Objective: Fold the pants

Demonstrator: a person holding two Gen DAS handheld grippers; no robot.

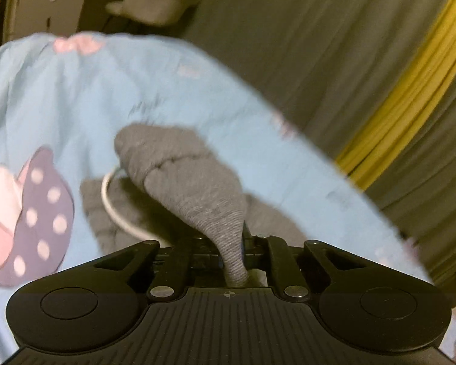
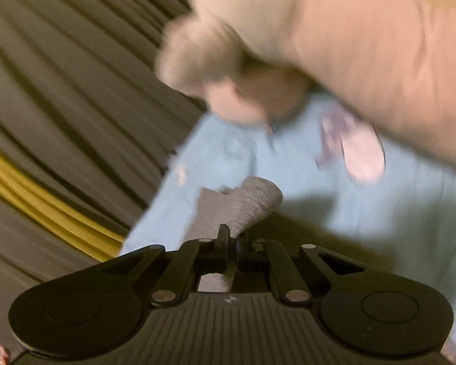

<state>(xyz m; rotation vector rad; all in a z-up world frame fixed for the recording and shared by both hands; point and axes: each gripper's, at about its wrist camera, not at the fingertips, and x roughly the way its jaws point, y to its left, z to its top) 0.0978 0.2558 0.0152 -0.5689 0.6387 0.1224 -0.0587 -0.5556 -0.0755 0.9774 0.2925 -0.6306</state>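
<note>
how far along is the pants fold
Done: both claws have grabbed the grey pants. The left claw pinches a bunched grey section and the right claw pinches a ribbed edge, lifted over the blue bedsheet. Left: no neat fold shows yet; laying it flat and folding remain.

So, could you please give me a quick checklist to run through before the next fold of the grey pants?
1. Left hand-held gripper shut on grey pants: ok.
2. Right hand-held gripper shut on the pants: ok.
3. Drawstring loose, looping over the fabric: not ok.
4. Pants flat on blue sheet: not ok, bunched.
5. Legs aligned: cannot tell.
</note>
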